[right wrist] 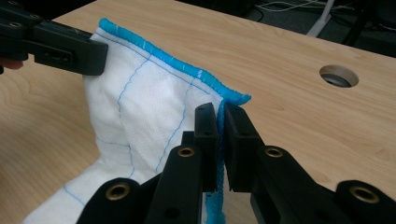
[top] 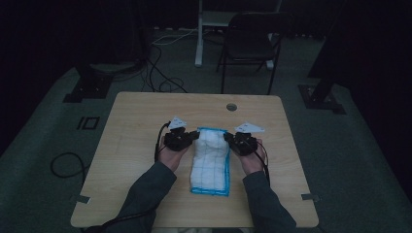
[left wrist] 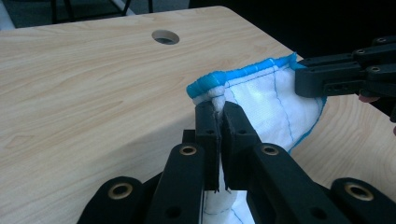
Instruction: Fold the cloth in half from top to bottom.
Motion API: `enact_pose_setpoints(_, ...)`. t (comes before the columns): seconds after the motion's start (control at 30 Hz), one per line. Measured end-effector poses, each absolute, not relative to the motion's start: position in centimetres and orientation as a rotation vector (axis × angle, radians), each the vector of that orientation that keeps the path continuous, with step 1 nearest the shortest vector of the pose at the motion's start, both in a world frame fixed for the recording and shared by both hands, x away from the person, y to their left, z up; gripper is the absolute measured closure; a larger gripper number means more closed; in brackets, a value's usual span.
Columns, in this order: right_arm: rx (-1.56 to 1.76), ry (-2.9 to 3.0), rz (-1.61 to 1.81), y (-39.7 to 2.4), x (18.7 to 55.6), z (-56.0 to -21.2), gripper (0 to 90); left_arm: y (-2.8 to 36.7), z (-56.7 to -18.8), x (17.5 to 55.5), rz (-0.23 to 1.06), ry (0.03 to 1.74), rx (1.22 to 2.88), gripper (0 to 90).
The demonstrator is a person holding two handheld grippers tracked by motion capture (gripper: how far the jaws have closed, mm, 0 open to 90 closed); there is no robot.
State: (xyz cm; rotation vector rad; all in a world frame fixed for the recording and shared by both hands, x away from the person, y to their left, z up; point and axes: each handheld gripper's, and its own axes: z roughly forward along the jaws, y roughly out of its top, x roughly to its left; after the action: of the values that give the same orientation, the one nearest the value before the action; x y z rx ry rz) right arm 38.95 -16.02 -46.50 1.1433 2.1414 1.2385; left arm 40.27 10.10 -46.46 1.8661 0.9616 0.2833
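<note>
Nearest, at the bottom of the high view, two grey sleeves (top: pixel 145 191) are being brought in over the tabletop (top: pixel 131 145). Just beyond them, a white cloth (top: pixel 210 162) with blue edging is being kept at the middle of the frame, its near end lying on the wood and its far end being lifted. The far left corner is being pinched by the left gripper (left wrist: pixel 218 109), whose jaws are clamped together on the bunched blue hem. The far right corner is being gripped likewise by the right gripper (right wrist: pixel 221 109), jaws pressed onto the edge. Farther off, a round hole (top: pixel 231 107) is being shown near the tabletop's far edge, and a dark chair (top: pixel 250 41) beyond.
</note>
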Motion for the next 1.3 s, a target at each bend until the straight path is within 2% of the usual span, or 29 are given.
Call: enact_pose_setpoints(1.3, 1.133, 2.169, 1.291, -15.8, 34.9, -48.3, 85.0, 11.7, -47.8, 35.7, 0.206, 0.952, 1.818, 86.8)
